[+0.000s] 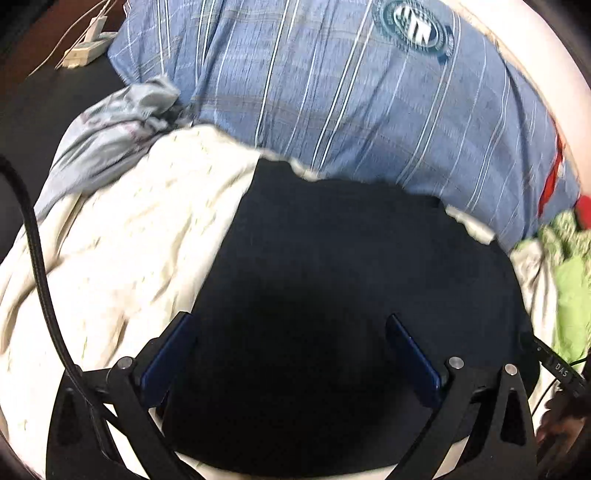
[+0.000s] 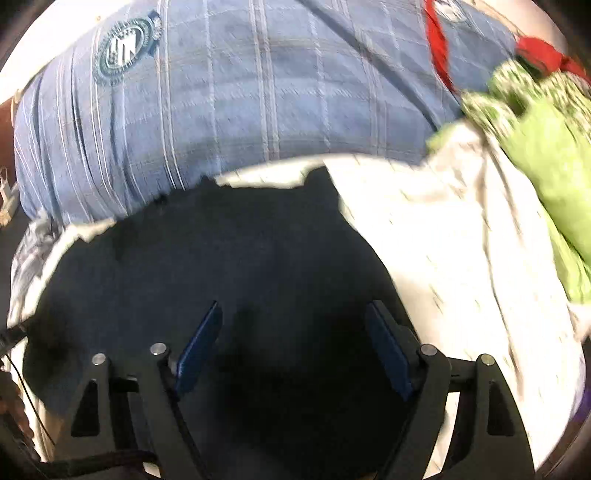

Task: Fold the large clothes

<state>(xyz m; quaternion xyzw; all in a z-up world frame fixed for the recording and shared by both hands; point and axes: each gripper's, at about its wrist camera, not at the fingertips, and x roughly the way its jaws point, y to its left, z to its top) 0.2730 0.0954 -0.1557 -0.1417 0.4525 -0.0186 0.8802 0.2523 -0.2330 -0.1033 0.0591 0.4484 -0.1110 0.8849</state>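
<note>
**Desk:** What sits under the two grippers?

**Photographer:** A dark garment [image 1: 332, 277], spread flat on a cream sheet [image 1: 129, 240]. In both wrist views it lies directly beneath and ahead of the fingers, filling the lower middle of each picture. The left gripper [image 1: 291, 350] and the right gripper [image 2: 293, 339] both hang over it, pointing steeply down.

**Desk:** Jaws?

**Photographer:** Wide apart on both, with nothing between the blue pads [image 1: 166, 354]. Neither set of fingers is seen pinching cloth; whether the tips brush the fabric I cannot tell.

**Desk:** Which way does the garment run?

**Photographer:** Its far edge runs across the frame, side to side, just short of a blue striped shirt [image 1: 351, 103] with a round badge [image 1: 417, 26]. I'd judge the long axis lies roughly crosswise to the fingers, but the near edge is hidden by the gripper frames. Both hands look about equally near; the left one sits closer to the garment's left border, the right one to its right border.

**Desk:** Anything in the way?

**Photographer:** Crowding at the margins, not on top. A crumpled grey garment [image 1: 110, 129] lies beyond the left edge, a green patterned cloth [image 2: 535, 129] and something red [image 2: 543, 51] off the right. A black cable [image 1: 40, 251] loops across the left view, and a white power strip [image 1: 88, 48] sits far back. The striped shirt touching the far edge is, to my eye, the likeliest thing to be caught up by mistake.
</note>
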